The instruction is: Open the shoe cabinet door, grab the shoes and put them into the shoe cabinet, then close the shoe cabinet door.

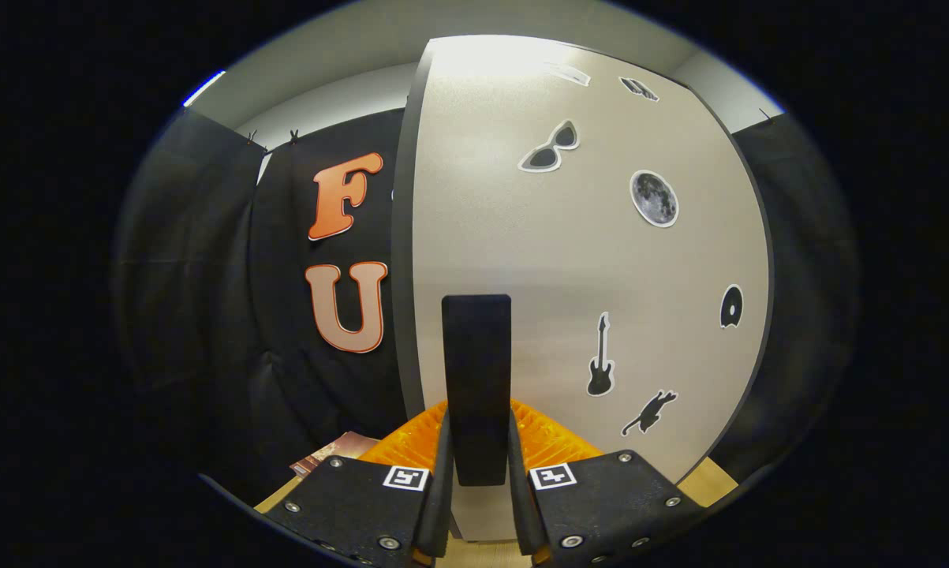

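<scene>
the gripper [478, 473] sits nearest, its two fingers [441, 481] closed in on the black handle [476, 379] of the shoe cabinet door [584, 268], one finger against each side, so the tool is clamped on that handle; the handle stands upright between the fingertips and rises past them toward twelve o'clock; just beyond the fingers, at eleven and one o'clock of the tips, some orange ribbed parts [553, 438] show, seemingly belonging to the tool, though i cannot tell for sure; at about nine o'clock of the fingers a brownish flat object [336, 450] lies low, too small to name; the pale door takes up the ground ahead, with stickers at one to four o'clock of the handle: sunglasses [551, 147], a moon [654, 198], a guitar [599, 359], a small dark animal shape [649, 412]; beyond the door's left edge hangs the booth's black cloth wall [229, 315].

as for progress, i judge this to be a door step with the handle gripped; whether it is the opening or the closing i cannot tell, since the cabinet's inside and the shoes are hidden; the tool points level and square at the door, fingers side by side, which suggests a straight wrist ready to swing the door.
</scene>
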Demonstrator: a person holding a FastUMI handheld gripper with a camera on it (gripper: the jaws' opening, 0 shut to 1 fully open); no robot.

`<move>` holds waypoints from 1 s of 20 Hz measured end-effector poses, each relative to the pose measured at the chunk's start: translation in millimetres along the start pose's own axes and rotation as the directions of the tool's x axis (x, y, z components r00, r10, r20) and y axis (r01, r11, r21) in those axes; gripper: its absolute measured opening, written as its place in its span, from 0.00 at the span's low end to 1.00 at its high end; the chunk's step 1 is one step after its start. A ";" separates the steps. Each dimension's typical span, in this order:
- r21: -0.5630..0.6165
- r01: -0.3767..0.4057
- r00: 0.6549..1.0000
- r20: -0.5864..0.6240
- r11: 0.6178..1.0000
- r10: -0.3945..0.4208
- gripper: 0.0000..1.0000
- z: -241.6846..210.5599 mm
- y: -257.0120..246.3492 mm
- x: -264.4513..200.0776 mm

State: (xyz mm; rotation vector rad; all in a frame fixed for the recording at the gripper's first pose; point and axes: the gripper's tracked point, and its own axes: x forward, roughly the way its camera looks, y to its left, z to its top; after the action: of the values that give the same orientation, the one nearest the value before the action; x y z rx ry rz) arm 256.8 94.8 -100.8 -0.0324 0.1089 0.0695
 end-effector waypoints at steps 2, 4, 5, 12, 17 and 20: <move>0.003 -0.011 1.000 0.010 1.000 0.011 0.32 1.1 -1.2 -12.9; 0.042 -0.031 0.999 0.026 0.999 0.030 0.32 0.9 -5.5 -31.6; 0.076 -0.044 0.998 0.037 0.996 0.041 0.30 0.4 -7.9 -42.5; 0.113 -0.067 0.997 0.030 0.991 0.064 0.29 -5.3 -47.8 -123.6; 0.126 -0.064 0.997 0.056 0.990 0.057 0.29 -4.8 -72.4 -149.7; 0.130 -0.061 0.997 0.063 0.990 0.053 0.28 -5.5 -89.4 -164.5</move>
State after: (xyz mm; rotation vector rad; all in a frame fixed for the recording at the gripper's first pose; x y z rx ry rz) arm 99.4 -5.6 -85.8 0.1044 0.0544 0.1200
